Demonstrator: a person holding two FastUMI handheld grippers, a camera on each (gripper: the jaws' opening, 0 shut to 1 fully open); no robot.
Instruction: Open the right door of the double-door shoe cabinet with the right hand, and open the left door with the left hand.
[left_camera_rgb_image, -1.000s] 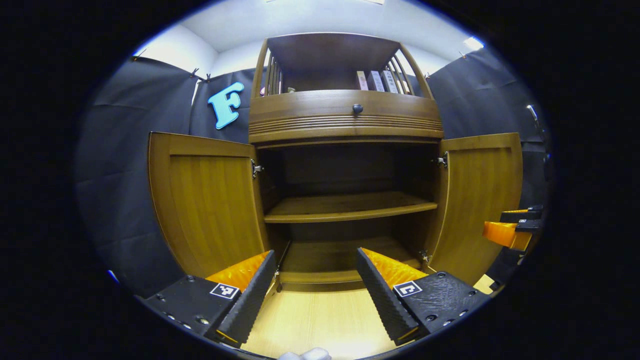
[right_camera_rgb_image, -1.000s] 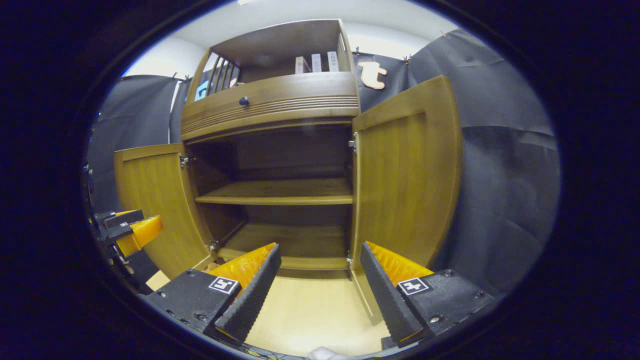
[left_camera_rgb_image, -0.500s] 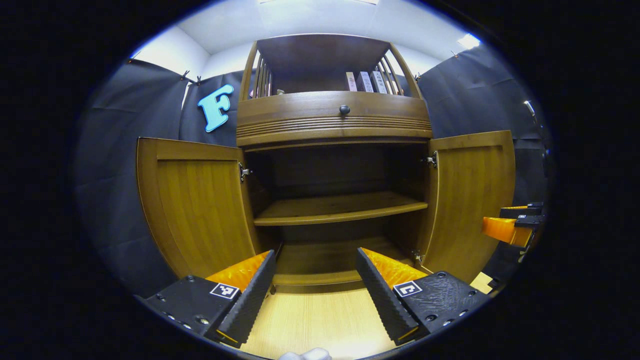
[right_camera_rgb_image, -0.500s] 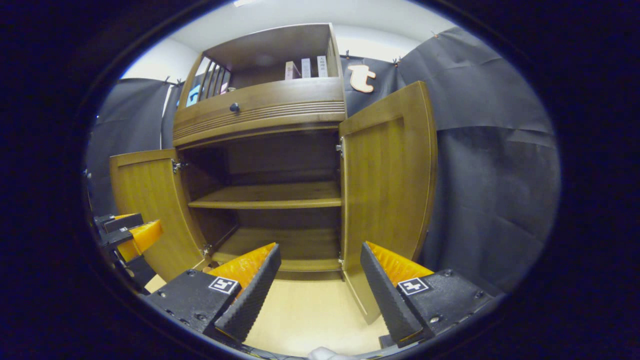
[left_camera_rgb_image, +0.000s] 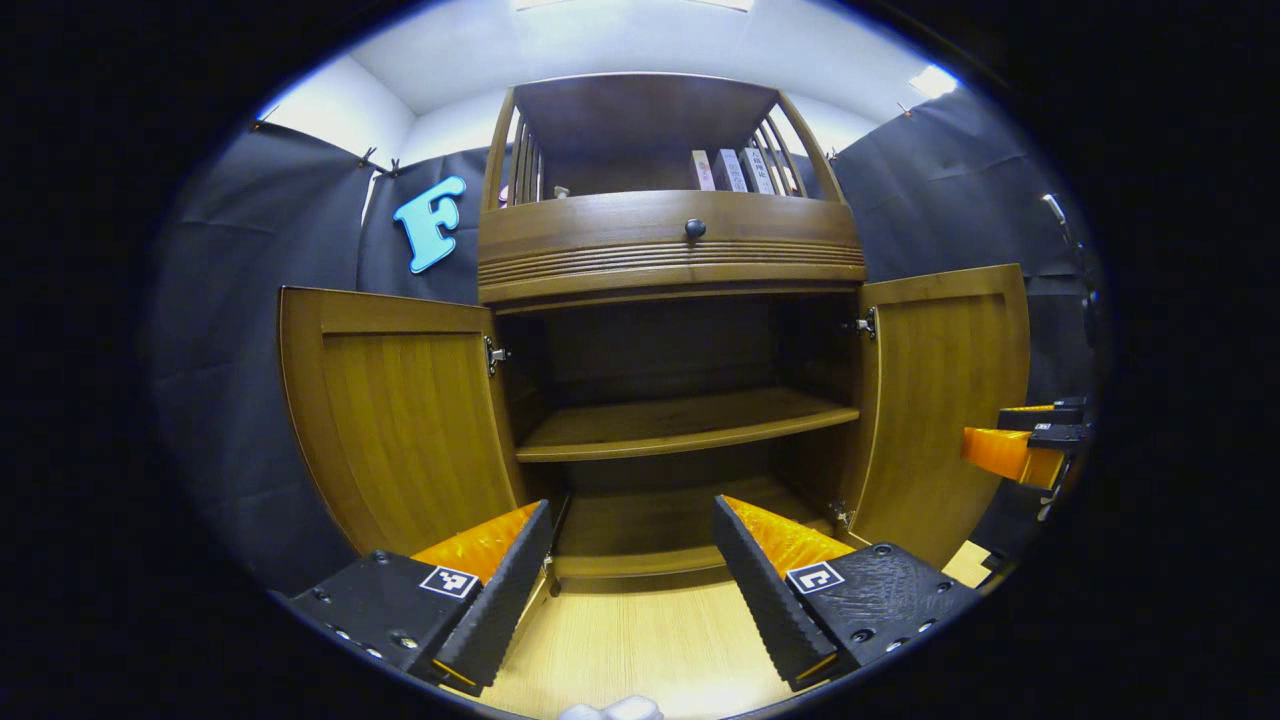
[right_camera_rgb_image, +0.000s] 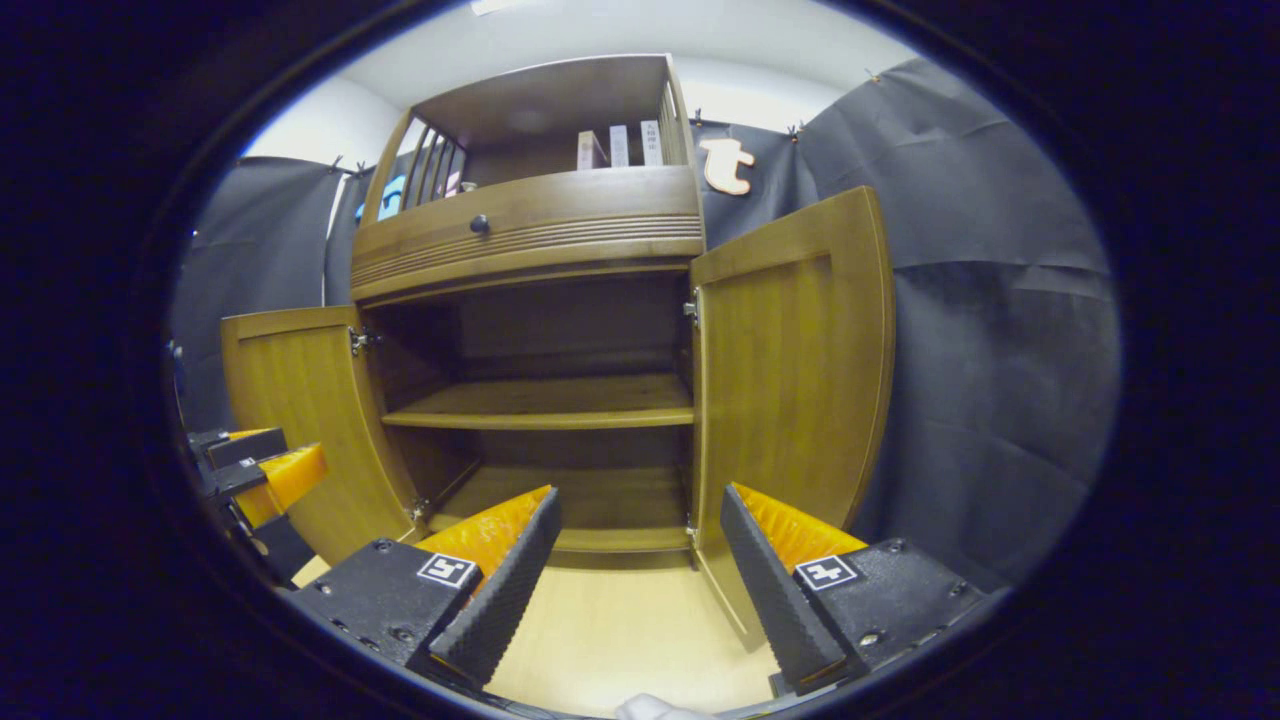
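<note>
Little has been shifted since the earlier frames: the shoe cabinet (left_camera_rgb_image: 670, 260) is seen slightly lower, its left door (left_camera_rgb_image: 400, 420) and right door (right_camera_rgb_image: 790, 380) swung wide. Left gripper (left_camera_rgb_image: 632, 565) and right gripper (right_camera_rgb_image: 640, 560) are held released, nothing grasped.
</note>
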